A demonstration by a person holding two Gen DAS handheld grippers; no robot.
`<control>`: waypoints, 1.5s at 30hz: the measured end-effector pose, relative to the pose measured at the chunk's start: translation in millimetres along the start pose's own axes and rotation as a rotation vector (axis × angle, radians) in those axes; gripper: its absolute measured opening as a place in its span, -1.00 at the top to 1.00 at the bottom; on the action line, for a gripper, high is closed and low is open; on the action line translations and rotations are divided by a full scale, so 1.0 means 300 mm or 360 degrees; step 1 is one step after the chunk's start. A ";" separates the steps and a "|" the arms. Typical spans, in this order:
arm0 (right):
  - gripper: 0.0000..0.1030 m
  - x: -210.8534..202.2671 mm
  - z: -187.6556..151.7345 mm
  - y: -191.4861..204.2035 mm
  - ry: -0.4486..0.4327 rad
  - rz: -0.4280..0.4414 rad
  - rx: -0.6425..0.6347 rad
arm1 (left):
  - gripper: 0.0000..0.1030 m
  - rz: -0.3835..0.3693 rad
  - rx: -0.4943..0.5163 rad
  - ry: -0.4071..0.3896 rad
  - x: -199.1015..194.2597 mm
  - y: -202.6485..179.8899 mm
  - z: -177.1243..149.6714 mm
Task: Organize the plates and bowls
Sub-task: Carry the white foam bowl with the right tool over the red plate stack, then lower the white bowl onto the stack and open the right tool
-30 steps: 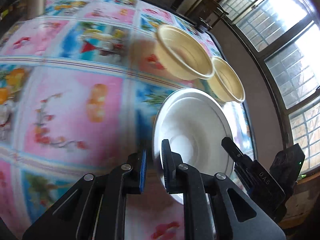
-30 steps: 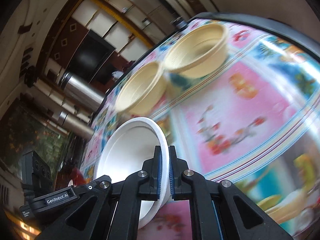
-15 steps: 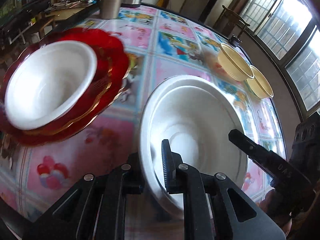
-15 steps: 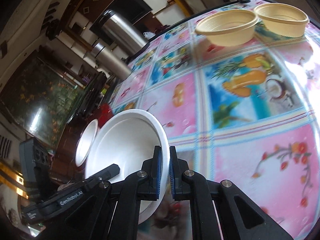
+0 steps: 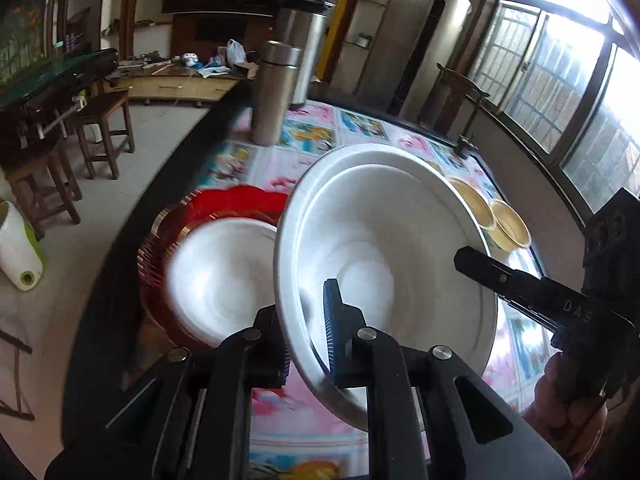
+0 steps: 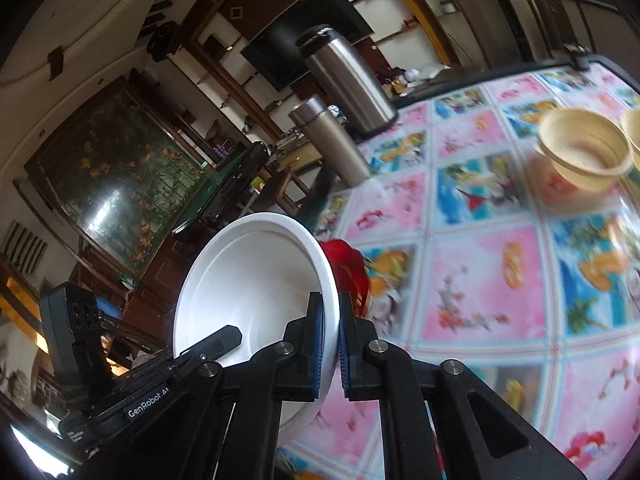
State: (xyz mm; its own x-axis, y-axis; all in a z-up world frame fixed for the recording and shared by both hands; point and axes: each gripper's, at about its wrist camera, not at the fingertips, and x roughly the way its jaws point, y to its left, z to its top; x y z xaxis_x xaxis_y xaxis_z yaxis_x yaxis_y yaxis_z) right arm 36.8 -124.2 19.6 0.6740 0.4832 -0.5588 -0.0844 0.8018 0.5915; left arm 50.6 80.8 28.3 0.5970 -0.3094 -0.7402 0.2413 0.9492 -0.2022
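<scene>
STEP: carrying white bowl [image 5: 384, 264] toward bowl on red plate [image 5: 224, 204] | left tongs [image 5: 308, 344] and right tongs [image 6: 329, 344] clamp its rim | NEXT: lower, nest, release.

Black left tool [image 5: 306, 344] with silver screws, blue ribbed pads [image 5: 330, 332], right tool [image 6: 329, 344] alike, "GenRobot.AI" lettering

Daylight pours in from the window [image 5: 568, 92], which is blown out to near white at the upper right of the left wrist view. Away from the window the room falls dim and brownish. Both views bend hard at the edges — straight frames curve, corners go black. Motion blur smears the red plate [image 5: 224, 208] and the tablecloth [image 6: 480, 280]; the white bowl [image 5: 384, 248] nearer the window glares pale, with soft shading inside.
</scene>
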 end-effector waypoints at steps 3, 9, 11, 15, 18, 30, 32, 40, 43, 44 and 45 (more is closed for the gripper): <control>0.86 0.096 0.034 0.055 0.0016 -0.0012 -0.0036 | 0.77 0.0064 -0.0061 0.0036 0.048 0.079 0.047; 0.85 0.299 0.021 0.058 0.0140 -0.0087 -0.0028 | 0.77 0.0161 -0.0250 0.0131 0.189 0.210 0.047; 0.85 0.345 0.010 0.039 0.0184 -0.0098 -0.0012 | 0.77 0.0171 -0.0296 0.0179 0.233 0.237 0.032; 0.84 0.405 -0.014 0.029 0.0230 -0.0129 -0.0064 | 0.77 0.0189 -0.0360 0.0231 0.282 0.280 0.004; 0.76 0.415 -0.026 0.031 0.0235 -0.0117 -0.0098 | 0.77 0.0192 -0.0375 0.0218 0.268 0.282 0.003; 0.51 0.172 0.012 -0.188 -0.0007 -0.0135 0.0058 | 0.52 0.0291 -0.0422 0.0029 0.109 0.300 -0.026; 0.51 0.112 0.016 -0.262 -0.0053 -0.0175 0.0103 | 0.52 0.0334 -0.0399 -0.0011 0.084 0.299 -0.028; 0.51 -0.068 0.024 -0.545 -0.0200 -0.0243 0.0389 | 0.52 0.0461 -0.0348 0.0098 0.188 0.311 -0.032; 0.50 -0.150 0.031 -0.615 -0.0289 -0.0278 0.0446 | 0.52 0.0475 -0.0365 0.0105 0.195 0.324 -0.044; 0.50 -0.191 0.036 -0.649 -0.0329 -0.0294 0.0474 | 0.52 0.0446 -0.0392 0.0102 0.185 0.328 -0.043; 0.50 -0.221 0.039 -0.674 -0.0356 -0.0308 0.0493 | 0.52 0.0418 -0.0412 0.0079 0.164 0.327 -0.039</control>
State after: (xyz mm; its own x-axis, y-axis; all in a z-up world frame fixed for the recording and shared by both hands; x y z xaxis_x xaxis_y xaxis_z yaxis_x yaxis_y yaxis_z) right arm 17.8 -322.4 -56.1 0.8014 0.2187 -0.5568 0.2604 0.7103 0.6539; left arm 94.6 159.3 -35.5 0.5735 -0.0564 -0.8173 -0.1202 0.9810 -0.1520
